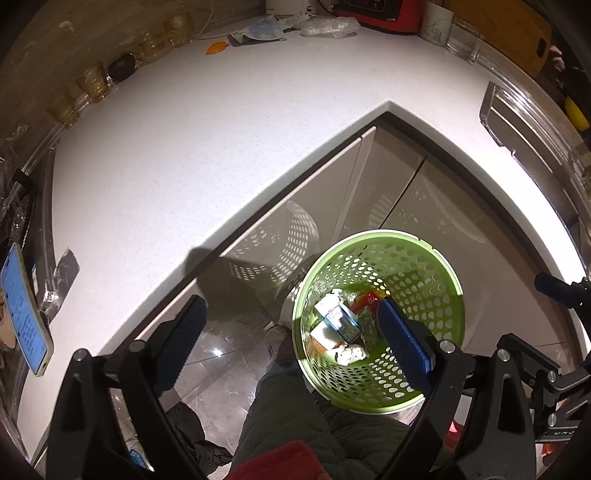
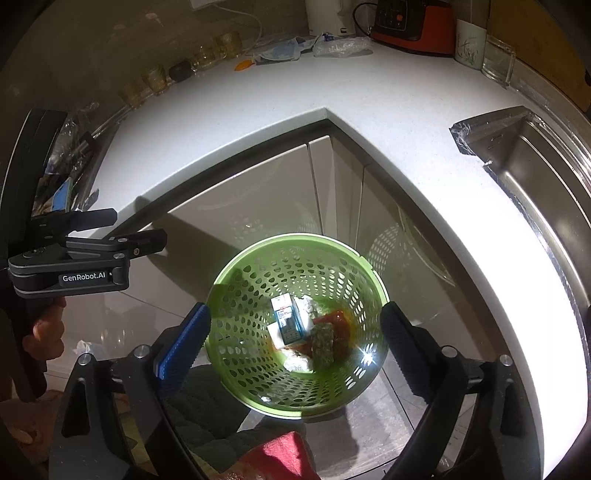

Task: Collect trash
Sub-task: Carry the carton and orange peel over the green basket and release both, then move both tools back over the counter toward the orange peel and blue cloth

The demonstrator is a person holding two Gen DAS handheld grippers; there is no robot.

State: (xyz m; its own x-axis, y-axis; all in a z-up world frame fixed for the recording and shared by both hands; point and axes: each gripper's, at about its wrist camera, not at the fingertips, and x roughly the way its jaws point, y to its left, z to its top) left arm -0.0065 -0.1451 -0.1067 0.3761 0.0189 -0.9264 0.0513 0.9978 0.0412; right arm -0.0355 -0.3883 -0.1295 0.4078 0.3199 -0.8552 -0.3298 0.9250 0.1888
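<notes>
Below the bench (image 1: pixel 192 155) corner, a green perforated basket (image 1: pixel 436 273) stands on the floor against the cabinet doors (image 1: pixel 399 177). Farthest left on the bench, a phone (image 1: pixel 24 310) with a lit screen lies near the edge, and amber glasses (image 1: pixel 92 83) line the wall behind it. At the back sit an orange scrap (image 1: pixel 217 47), a crumpled blue-white mask (image 1: pixel 260 31) and a clear plastic wrapper (image 1: pixel 328 26); all three lie well apart from the basket. A red appliance (image 1: pixel 380 14) and a white mug (image 1: pixel 437 27) stand to their right, and a steel sink (image 2: pixel 532 173) is set into the bench at the far right.

The left gripper (image 1: pixel 291 336) hangs over the floor and the basket's left rim, its fingers (image 1: pixel 183 339) spread wide and holding nothing. The right gripper (image 2: pixel 295 339) hangs straight above the basket, its fingers (image 2: pixel 184 341) likewise spread wide and empty.

Inside the basket lie a blue-and-white carton (image 2: pixel 288 319), white crumpled paper (image 2: pixel 297 362), a green packet (image 2: pixel 323 343) and a red wrapper (image 2: pixel 338 319), heaped together on the bottom.
</notes>
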